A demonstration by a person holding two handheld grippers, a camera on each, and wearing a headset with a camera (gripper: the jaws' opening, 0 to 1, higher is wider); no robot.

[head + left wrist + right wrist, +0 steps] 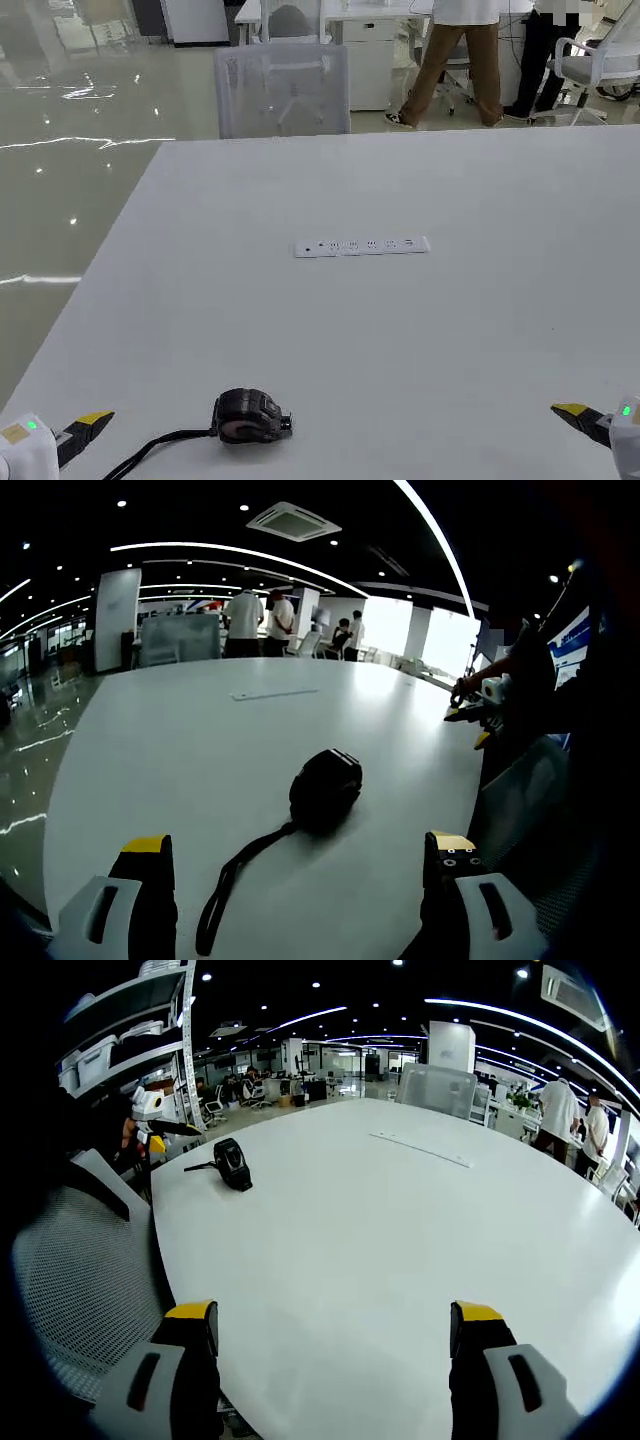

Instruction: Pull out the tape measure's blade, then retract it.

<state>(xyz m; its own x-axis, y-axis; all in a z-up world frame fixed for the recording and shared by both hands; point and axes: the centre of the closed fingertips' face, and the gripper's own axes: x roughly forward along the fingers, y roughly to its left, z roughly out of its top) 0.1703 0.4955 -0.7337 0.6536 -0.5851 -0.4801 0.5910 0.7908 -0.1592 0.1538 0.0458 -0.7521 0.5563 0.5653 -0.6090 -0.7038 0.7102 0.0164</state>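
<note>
Here, our left gripper (300, 843) and right gripper (335, 1312) gaping empty, we risk dragging the tape measure (250, 416) off the table's (400, 330) near edge by snagging its strap (165, 436).

We see the tape measure (250, 416) lying on the table (400, 330) near its front edge, left of middle, with the left gripper (300, 845) near on its left and the right gripper (335, 1312) well apart to the right. A power strip (362, 245) lies farther back; 1 chair (283, 90) stands behind the table.
</note>
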